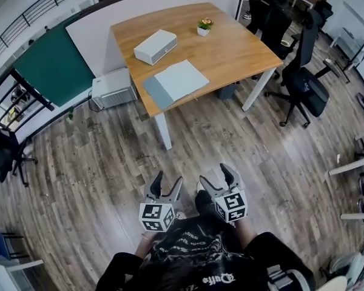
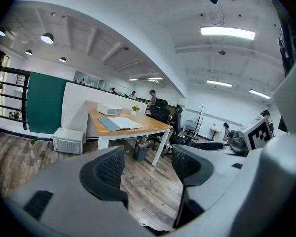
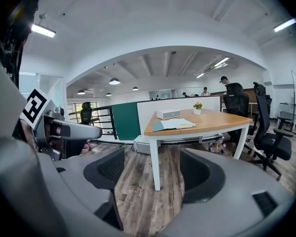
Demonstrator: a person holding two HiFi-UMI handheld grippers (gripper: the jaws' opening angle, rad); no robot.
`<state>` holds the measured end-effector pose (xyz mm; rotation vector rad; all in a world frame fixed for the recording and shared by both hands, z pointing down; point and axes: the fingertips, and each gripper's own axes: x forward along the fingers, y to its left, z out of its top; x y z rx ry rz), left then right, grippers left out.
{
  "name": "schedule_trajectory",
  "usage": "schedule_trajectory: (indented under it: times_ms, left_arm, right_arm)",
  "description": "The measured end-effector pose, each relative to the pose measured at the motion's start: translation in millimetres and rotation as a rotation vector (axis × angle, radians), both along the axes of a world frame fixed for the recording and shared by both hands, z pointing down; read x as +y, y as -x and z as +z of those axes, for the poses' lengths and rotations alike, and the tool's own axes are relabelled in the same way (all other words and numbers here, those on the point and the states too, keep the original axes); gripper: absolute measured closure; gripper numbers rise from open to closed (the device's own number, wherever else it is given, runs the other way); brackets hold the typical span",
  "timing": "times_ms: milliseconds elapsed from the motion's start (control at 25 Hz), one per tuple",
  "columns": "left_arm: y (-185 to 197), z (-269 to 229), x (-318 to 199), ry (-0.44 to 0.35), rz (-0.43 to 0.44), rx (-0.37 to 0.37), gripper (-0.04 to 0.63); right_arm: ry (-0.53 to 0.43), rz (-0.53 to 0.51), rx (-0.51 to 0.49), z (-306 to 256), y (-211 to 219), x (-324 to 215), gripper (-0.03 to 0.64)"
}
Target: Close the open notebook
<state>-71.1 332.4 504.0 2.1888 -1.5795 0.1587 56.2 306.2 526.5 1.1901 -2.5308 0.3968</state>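
Open grey wood-plank floor (image 1: 97, 162) between left tongs (image 1: 168, 179), right tongs (image 1: 215, 174) and light wooden counter (image 1: 242, 53), flat open grey-and-white notebook (image 1: 176, 82) at near edge, white rectangular box (image 1: 155, 46) just behind, black office chairs (image 1: 303, 83) crowding right side, white partition wall (image 1: 88, 38) closing far-left side

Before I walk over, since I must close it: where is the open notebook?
In the head view the notebook lies open at the near left corner of the wooden table, just in front of the white box.

Notebook (image 1: 175, 82) on table (image 1: 236, 53), near edge; box (image 1: 155, 46) behind it; plant (image 1: 204, 26) farther back.
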Motion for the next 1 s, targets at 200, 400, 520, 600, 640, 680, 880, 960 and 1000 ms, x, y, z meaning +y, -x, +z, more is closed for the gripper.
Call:
schedule_trajectory:
  times_ms: [200,400,520,600,640,680,880,960,1000]
  left_arm:
    - [-3,-1,-51,0.005,-0.069,0.004,0.273]
    - [-10,-4,-103,0.006,-0.144,0.005,0.273]
    - [-14,1,-126,0.02,-0.193,0.013,0.275]
    - [-19,5,-140,0.029,-0.215,0.017,0.275]
    - [-21,6,-148,0.031,-0.225,0.017,0.275]
    - [-22,7,-155,0.033,-0.234,0.017,0.275]
    - [-31,12,-181,0.048,-0.281,0.02,0.278]
    - [-32,16,-187,0.062,-0.298,0.023,0.284]
    - [-32,18,-189,0.069,-0.306,0.026,0.284]
  right_arm:
    - [-0.013,-0.063,0.006,-3,-2,-61,0.282]
    - [-0.031,-0.128,0.007,-10,-6,-124,0.288]
    - [-0.034,-0.179,0.019,-8,-8,-151,0.296]
    - [-0.031,-0.202,0.029,-4,-11,-166,0.298]
    - [-0.026,-0.21,0.028,-2,-12,-173,0.299]
    - [-0.023,-0.217,0.026,0,-14,-181,0.299]
    - [-0.011,-0.246,0.028,5,-23,-207,0.302]
    - [-0.005,-0.246,0.024,7,-26,-214,0.306]
    - [-0.003,-0.245,0.022,8,-27,-217,0.307]
